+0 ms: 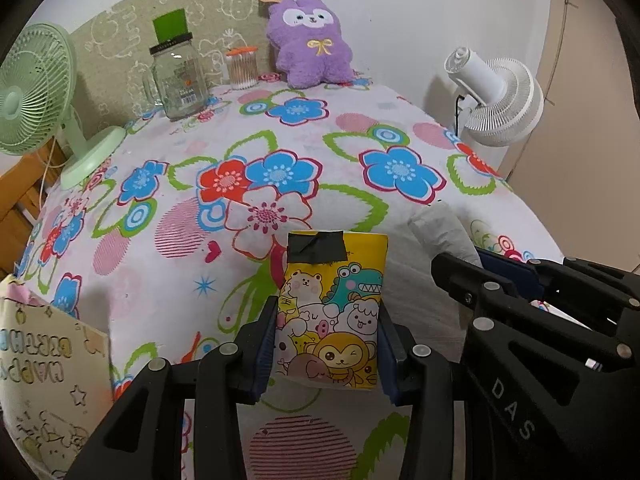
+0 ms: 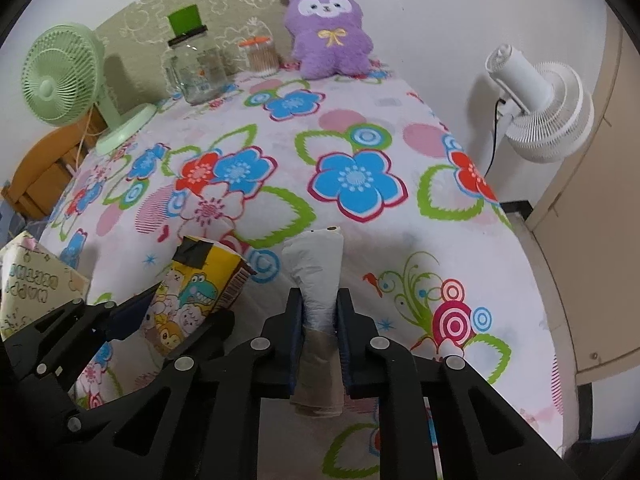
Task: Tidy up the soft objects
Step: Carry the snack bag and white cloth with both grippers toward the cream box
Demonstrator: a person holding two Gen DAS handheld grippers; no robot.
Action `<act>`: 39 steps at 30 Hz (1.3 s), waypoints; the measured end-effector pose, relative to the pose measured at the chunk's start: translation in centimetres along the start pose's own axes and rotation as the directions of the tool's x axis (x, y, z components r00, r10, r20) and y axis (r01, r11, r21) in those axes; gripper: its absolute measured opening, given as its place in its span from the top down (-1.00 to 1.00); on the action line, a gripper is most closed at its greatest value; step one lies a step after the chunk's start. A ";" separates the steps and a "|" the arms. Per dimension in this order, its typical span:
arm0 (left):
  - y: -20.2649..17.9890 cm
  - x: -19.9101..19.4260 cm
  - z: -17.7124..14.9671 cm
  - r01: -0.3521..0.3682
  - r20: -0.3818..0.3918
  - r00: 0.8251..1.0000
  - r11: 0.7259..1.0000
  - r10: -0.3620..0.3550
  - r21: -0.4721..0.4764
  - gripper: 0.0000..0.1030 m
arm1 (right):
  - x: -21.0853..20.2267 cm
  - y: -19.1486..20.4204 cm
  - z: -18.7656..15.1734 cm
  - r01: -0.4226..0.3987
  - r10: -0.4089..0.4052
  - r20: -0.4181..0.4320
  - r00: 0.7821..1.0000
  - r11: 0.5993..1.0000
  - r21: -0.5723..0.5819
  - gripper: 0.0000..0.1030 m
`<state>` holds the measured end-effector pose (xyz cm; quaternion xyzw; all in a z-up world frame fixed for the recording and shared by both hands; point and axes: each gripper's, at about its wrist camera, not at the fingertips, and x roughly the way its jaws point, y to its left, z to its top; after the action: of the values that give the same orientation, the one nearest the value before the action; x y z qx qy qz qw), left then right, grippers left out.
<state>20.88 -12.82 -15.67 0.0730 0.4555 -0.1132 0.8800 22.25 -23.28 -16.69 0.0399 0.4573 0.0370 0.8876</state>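
Observation:
My left gripper [image 1: 326, 320] is shut on a yellow cartoon-print tissue pack [image 1: 334, 304] with black tape on its top, held above the floral cloth. The pack also shows in the right wrist view [image 2: 192, 288]. My right gripper [image 2: 319, 312] is shut on a white soft pack [image 2: 318, 272], held upright just right of the yellow pack; its top shows in the left wrist view [image 1: 440, 228]. A purple plush toy [image 1: 310, 42] sits at the far edge against the wall, and also shows in the right wrist view [image 2: 330, 30].
A floral-covered table [image 1: 360, 128] fills the view. A glass jar [image 1: 178, 80] and a cotton-swab tub [image 1: 242, 68] stand at the back. A green fan [image 1: 36, 92] is at the left, a white fan [image 1: 500, 100] at the right. A patterned box [image 1: 44, 384] sits at the near left.

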 end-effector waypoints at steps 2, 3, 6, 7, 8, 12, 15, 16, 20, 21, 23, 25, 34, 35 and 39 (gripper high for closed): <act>0.2 -0.6 0.0 -0.002 0.010 1.000 1.000 0.002 -0.003 0.15 | -0.6 0.3 0.0 -0.001 0.001 0.012 1.000 1.000 -0.006 0.65; 0.2 -0.9 -0.1 -0.004 0.015 1.000 1.000 0.004 -0.004 0.15 | -1.0 0.6 0.0 0.001 -0.001 0.020 1.000 1.000 -0.010 0.65; 0.4 -1.9 -0.3 -0.009 0.034 0.999 1.000 0.009 -0.007 0.15 | -2.0 1.1 -0.1 0.000 0.001 0.035 0.999 1.000 -0.017 0.65; 0.5 -2.4 -0.4 -0.011 0.043 0.999 1.000 0.011 -0.007 0.15 | -2.3 1.3 -0.1 0.001 0.000 0.041 0.999 1.000 -0.020 0.65; 0.6 -2.8 -0.4 -0.012 0.048 0.999 1.000 0.012 -0.008 0.15 | -2.8 1.6 -0.2 0.004 -0.003 0.050 0.999 1.000 -0.025 0.65; 1.0 -4.6 -0.8 -0.024 0.080 0.997 1.000 0.024 -0.010 0.15 | -4.4 2.3 -0.4 0.007 -0.004 0.077 0.997 0.999 -0.037 0.65; 1.1 -5.6 -1.0 -0.028 0.097 0.995 1.000 0.029 -0.012 0.15 | -5.5 2.9 -0.7 0.010 -0.005 0.097 0.995 0.999 -0.047 0.65; 1.2 -6.1 -1.1 -0.029 0.105 0.994 0.999 0.030 -0.014 0.15 | -5.8 3.1 -0.7 0.011 -0.006 0.102 0.995 0.999 -0.049 0.65; 1.5 -7.6 -1.5 -0.032 0.128 0.991 0.999 0.034 -0.017 0.15 | -7.4 3.9 -1.1 0.015 -0.007 0.127 0.992 0.998 -0.058 0.65; 1.6 -8.0 -1.6 -0.033 0.133 0.990 0.999 0.035 -0.017 0.15 | -7.9 4.1 -1.2 0.015 -0.007 0.133 0.991 0.998 -0.059 0.65; 1.7 -8.8 -1.7 -0.035 0.140 0.989 0.999 0.037 -0.018 0.15 | -8.5 4.5 -1.4 0.016 -0.007 0.141 0.990 0.998 -0.061 0.65; 1.8 -9.7 -1.9 -0.038 0.152 0.988 0.999 0.040 -0.018 0.15 | -9.3 4.8 -1.6 0.016 -0.006 0.147 0.989 0.998 -0.065 0.65; 2.7 -13.6 -3.0 -0.066 0.213 0.974 0.997 0.070 -0.024 0.15 | -13.1 6.7 -2.5 0.010 0.008 0.205 0.979 0.996 -0.087 0.65; 2.8 -14.1 -3.2 -0.070 0.221 0.972 0.997 0.074 -0.025 0.15 | -13.5 7.0 -2.6 0.009 0.010 0.212 0.977 0.996 -0.089 0.65; 3.3 -15.7 -3.7 -0.082 0.245 0.966 0.996 0.087 -0.033 0.14 | -15.1 8.0 -3.0 0.009 0.017 0.239 0.971 0.995 -0.104 0.65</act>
<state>10.11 -6.72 -4.89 0.0677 0.3407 -0.0785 0.9344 10.81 -16.79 -5.40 -0.0012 0.3443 0.0574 0.9371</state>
